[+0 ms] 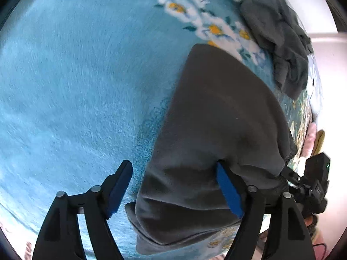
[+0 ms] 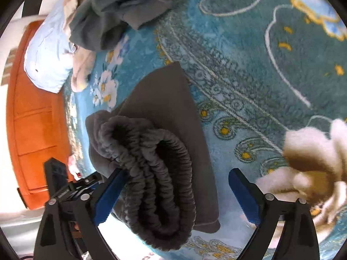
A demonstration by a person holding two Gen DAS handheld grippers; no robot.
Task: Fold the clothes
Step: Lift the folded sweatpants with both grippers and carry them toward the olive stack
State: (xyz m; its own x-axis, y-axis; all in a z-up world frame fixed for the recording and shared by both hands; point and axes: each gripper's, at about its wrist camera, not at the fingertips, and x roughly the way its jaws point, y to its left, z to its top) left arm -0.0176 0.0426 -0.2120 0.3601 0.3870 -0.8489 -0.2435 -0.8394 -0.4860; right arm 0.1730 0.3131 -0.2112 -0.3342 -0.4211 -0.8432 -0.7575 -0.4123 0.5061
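A dark grey pair of trousers lies folded on the blue patterned carpet. In the right wrist view its gathered elastic waistband faces me, folded over in layers, with the leg part stretching away. My left gripper is open, its jaws wide apart over the near end of the trousers, the right finger against the cloth. My right gripper is open, its jaws on either side of the waistband. The right gripper's body shows in the left wrist view.
A crumpled grey-green garment lies beyond the trousers, also in the right wrist view. A light blue garment and beige cloth lie by an orange cabinet. A fluffy beige item is at the right.
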